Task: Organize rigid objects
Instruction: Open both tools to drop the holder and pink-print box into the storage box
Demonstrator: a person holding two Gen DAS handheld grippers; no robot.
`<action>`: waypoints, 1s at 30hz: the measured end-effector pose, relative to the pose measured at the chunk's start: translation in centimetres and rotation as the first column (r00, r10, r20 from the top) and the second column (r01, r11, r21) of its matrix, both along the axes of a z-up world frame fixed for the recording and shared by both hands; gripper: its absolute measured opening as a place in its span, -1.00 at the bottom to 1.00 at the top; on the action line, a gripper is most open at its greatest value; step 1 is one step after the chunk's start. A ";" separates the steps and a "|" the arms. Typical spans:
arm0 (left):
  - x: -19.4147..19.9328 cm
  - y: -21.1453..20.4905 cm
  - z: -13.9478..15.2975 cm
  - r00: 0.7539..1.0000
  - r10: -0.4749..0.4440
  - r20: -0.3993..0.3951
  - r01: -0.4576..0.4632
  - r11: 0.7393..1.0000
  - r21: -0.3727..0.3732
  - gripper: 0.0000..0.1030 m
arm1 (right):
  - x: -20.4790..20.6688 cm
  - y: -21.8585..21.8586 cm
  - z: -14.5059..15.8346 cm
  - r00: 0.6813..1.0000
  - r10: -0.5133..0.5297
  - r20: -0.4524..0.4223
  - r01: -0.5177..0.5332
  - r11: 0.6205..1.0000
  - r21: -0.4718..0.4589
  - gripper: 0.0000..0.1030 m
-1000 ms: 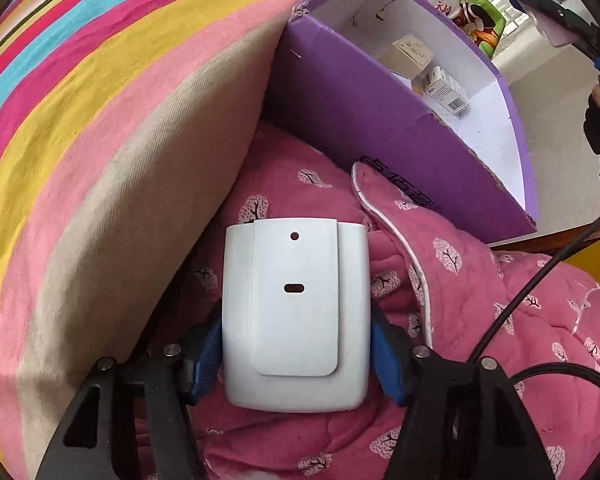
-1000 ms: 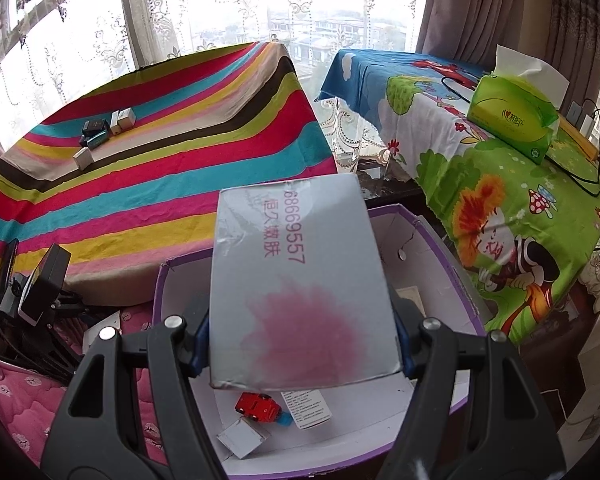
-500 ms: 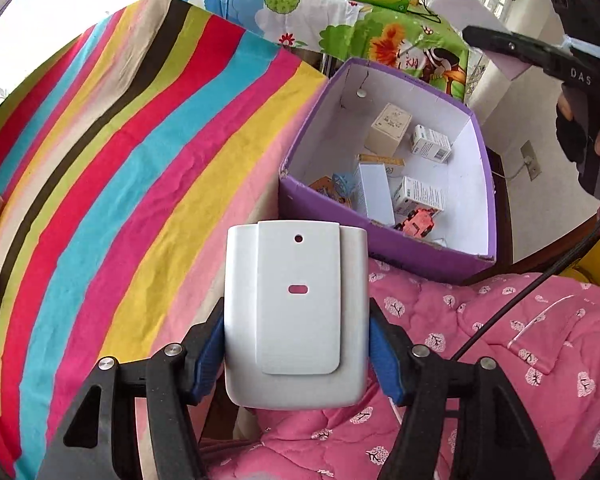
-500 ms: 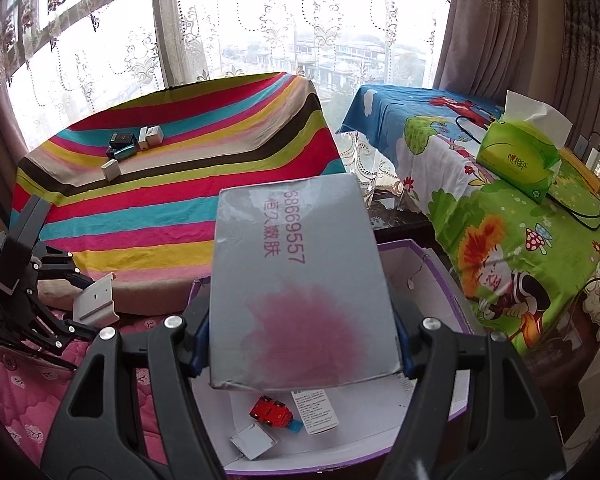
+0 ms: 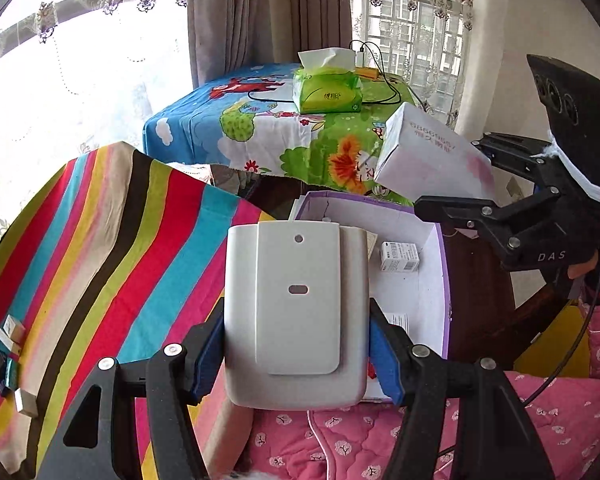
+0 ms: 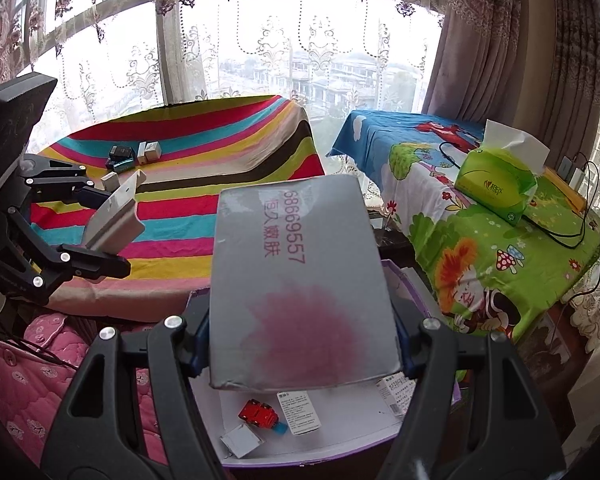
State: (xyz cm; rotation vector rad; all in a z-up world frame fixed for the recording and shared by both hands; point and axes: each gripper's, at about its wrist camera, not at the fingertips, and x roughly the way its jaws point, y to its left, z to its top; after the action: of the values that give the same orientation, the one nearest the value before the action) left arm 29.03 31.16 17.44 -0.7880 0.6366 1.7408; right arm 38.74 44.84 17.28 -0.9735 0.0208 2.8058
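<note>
**Both grippers holding their loads above the purple box**

The white plastic case (image 5: 296, 312) is filling the centre of the left wrist view and hiding most of the purple box (image 5: 442, 264) behind it; only one small white carton (image 5: 399, 257) and a slip of paper are showing inside. The left gripper (image 5: 296, 354) is clamping the case between its blue pads, and its lower handles are running off the frame.

In the right wrist view the grey carton (image 6: 300, 292) is covering the middle of the purple box (image 6: 404, 276), leaving a red toy car (image 6: 259, 411) and some leaflets peeking out beneath it. The right gripper (image 6: 302, 354) is gripping the carton by its sides; the pads are mostly hidden behind its edges. The small items on the striped cloth (image 6: 220, 148) are too small to identify.

Compared with a second ago, the left gripper is sitting much higher: the pink quilt (image 5: 460, 432) is now filling only the bottom edge, and the tissue pack (image 5: 326, 90) and window are coming into sight. The right view is showing more window and less box than before
</note>
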 end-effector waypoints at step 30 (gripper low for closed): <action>-10.3 -5.8 -8.3 0.869 0.406 0.283 -0.446 0.890 0.092 0.76 | -10.6 -3.9 -4.8 0.990 0.095 0.106 -0.103 0.993 0.065 0.61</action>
State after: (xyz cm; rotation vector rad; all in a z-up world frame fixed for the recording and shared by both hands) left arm 18.75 25.36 9.15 -1.0830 0.1478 2.0108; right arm 28.14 40.94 12.51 -1.1308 -0.1430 2.8185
